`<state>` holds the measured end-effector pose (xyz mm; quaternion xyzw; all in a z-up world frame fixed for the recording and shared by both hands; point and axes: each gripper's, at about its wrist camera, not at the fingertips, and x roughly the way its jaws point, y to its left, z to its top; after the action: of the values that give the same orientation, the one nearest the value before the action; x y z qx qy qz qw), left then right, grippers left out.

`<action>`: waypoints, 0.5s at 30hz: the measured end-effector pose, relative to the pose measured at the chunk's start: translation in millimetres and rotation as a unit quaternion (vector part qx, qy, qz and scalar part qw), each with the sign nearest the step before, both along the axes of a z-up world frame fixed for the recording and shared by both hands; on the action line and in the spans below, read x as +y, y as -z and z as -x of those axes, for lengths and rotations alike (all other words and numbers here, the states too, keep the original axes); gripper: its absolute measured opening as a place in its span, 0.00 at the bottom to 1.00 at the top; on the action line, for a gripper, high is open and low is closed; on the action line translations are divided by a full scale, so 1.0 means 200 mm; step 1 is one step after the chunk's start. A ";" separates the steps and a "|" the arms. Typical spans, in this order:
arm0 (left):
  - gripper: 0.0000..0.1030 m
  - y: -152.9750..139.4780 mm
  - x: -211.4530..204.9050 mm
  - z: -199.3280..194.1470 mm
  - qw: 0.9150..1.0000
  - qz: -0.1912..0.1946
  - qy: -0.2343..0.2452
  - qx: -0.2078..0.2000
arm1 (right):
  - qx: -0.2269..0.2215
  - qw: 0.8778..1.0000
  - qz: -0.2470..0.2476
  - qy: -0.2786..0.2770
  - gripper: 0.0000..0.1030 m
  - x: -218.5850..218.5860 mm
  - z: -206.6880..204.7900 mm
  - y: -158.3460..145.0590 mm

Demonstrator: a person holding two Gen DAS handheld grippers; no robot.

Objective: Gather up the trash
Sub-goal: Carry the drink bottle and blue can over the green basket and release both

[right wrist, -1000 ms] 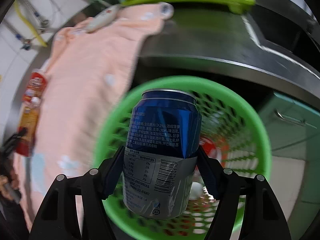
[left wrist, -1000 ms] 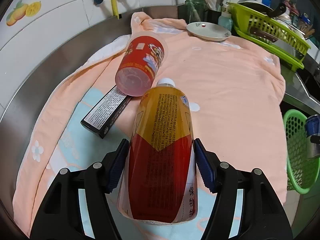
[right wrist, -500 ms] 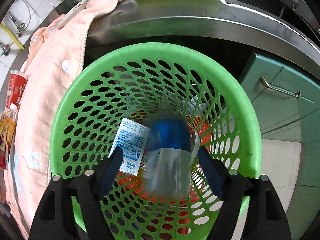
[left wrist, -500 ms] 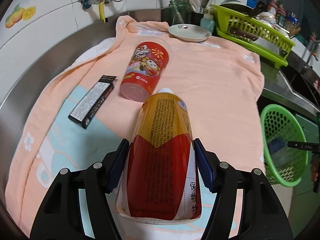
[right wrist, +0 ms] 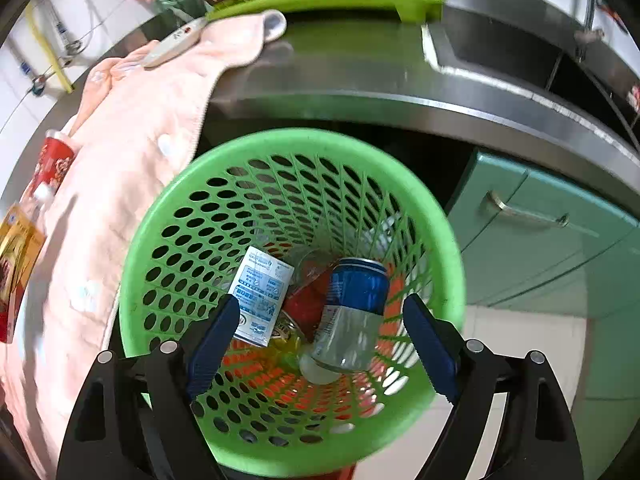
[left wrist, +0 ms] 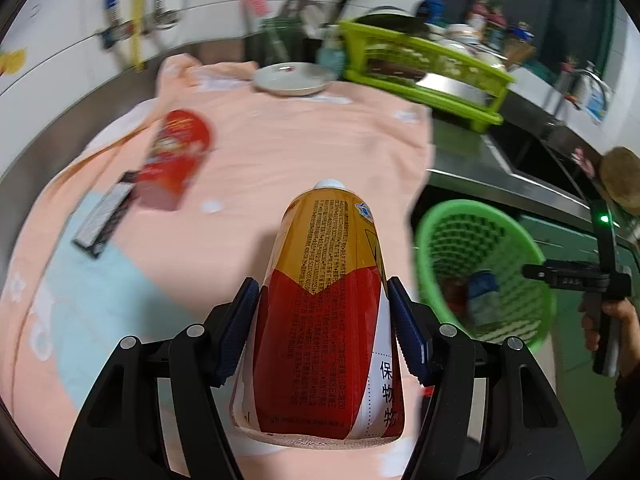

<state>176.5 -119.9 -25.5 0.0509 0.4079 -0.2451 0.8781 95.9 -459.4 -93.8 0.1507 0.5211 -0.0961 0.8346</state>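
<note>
My left gripper (left wrist: 322, 330) is shut on a red and yellow plastic bottle (left wrist: 326, 320) with a white cap, lifted over the peach towel (left wrist: 280, 148). The green mesh basket (left wrist: 448, 216) stands to its right, below the counter edge. In the right wrist view my right gripper (right wrist: 322, 340) hangs over the basket (right wrist: 168, 200), its jaws opening with nothing between the pads. The blue and silver can (right wrist: 352, 312) lies at the bottom of the basket beside a white packet (right wrist: 260, 292) and other scraps. A red cup (left wrist: 176, 156) and a black box (left wrist: 106, 216) lie on the towel.
A white plate (left wrist: 292, 78) sits at the towel's far edge, with a green dish rack (left wrist: 424, 60) to its right. The steel counter (right wrist: 360, 76) and a sink (right wrist: 500, 52) run behind the basket. A teal cabinet door (right wrist: 540, 232) stands to the basket's right. A hand (left wrist: 612, 320) holds the other gripper.
The right gripper opened and dropped the blue can into the green basket. The left gripper carried the bottle to the right, so the basket is now close beside it.
</note>
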 end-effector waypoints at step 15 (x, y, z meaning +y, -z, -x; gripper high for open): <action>0.62 0.17 -0.79 0.10 0.994 0.022 0.095 0.045 | -0.052 0.998 0.041 -0.011 0.82 -0.10 0.21 -0.17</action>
<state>156.1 -277.4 -58.6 0.0589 0.4350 -0.3384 0.8323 53.1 -479.0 -60.1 0.1154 0.4743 -0.1002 0.8670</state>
